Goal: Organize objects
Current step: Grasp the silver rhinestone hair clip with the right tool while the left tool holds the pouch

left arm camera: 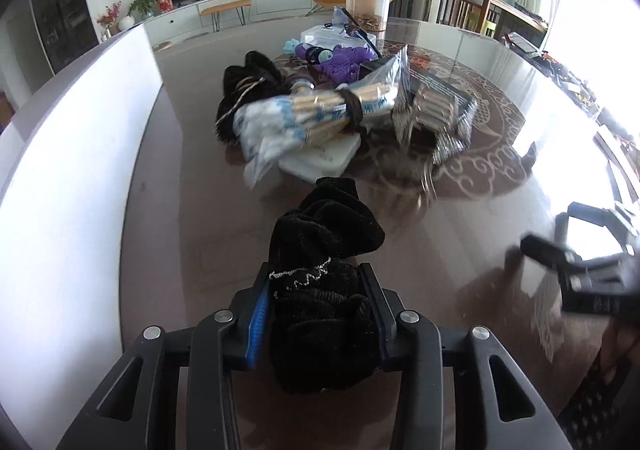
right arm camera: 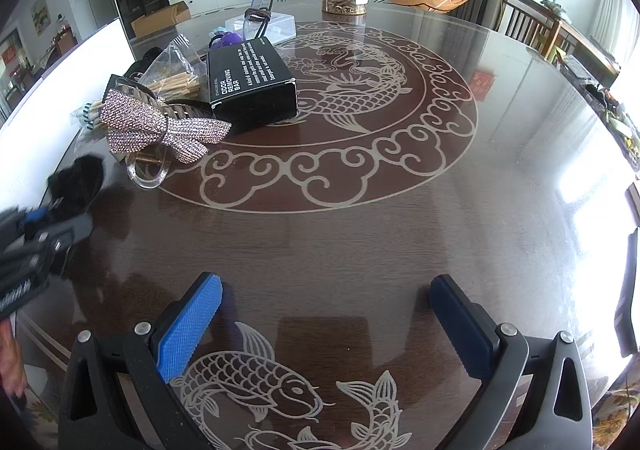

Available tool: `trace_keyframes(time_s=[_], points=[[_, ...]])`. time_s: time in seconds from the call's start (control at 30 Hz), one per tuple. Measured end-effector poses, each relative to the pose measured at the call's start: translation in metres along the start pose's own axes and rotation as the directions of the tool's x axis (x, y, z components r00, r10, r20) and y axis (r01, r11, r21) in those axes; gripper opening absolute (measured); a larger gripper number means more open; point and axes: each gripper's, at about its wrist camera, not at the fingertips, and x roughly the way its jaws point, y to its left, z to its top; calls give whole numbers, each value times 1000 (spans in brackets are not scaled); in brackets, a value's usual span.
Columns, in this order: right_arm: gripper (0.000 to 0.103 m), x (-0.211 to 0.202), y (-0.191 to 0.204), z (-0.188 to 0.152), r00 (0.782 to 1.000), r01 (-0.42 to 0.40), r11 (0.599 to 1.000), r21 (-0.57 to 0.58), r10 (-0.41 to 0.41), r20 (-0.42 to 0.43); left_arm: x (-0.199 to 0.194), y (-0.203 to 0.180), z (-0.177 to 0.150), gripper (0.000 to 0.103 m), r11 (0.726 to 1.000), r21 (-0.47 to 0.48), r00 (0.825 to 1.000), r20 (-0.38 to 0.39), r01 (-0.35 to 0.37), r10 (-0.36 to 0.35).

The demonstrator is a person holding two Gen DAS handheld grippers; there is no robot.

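At the left, the left hand-held gripper [left arm camera: 318, 314] holds a black velvet pouch [left arm camera: 324, 262] between its pads, lifted just above the surface [left arm camera: 440, 250] and near the pile of objects [left arm camera: 320, 114]. To do this step well, I think it should keep a firm grip and lower the pouch gently. At the right, the right hand-held gripper [right arm camera: 326, 314] stands wide and empty.

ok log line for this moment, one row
left gripper: shut on black velvet pouch | right gripper: open, empty, over table | pile: untouched
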Motion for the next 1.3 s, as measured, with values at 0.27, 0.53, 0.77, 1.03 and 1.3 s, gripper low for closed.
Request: trace_keyframes(time_s=[0.27,0.53,0.77,1.03,1.3], points=[[103,-3,1,0,1000,10,1000,-5,-10,9,-14,5,-30,40,1000,20,1000,21,8,-8],[103,-35,39,27,958,-198,978,-66,207,198,-15,8,-36,40,1000,13,999,53,7,-8],[99,-4,96,78,938,-284,947,-149,307,159,-17,11,-40,40,1000,18,998,57,16,-17],[74,1,37,32,959,-247,969,23,241,152,-19,14,-47,41,1000,19,997,73,12,-13],[97,-30,-23,-5,957,-243,929,279,183,224,-18,12,-44,49,1000,13,998,58,15,-16]])
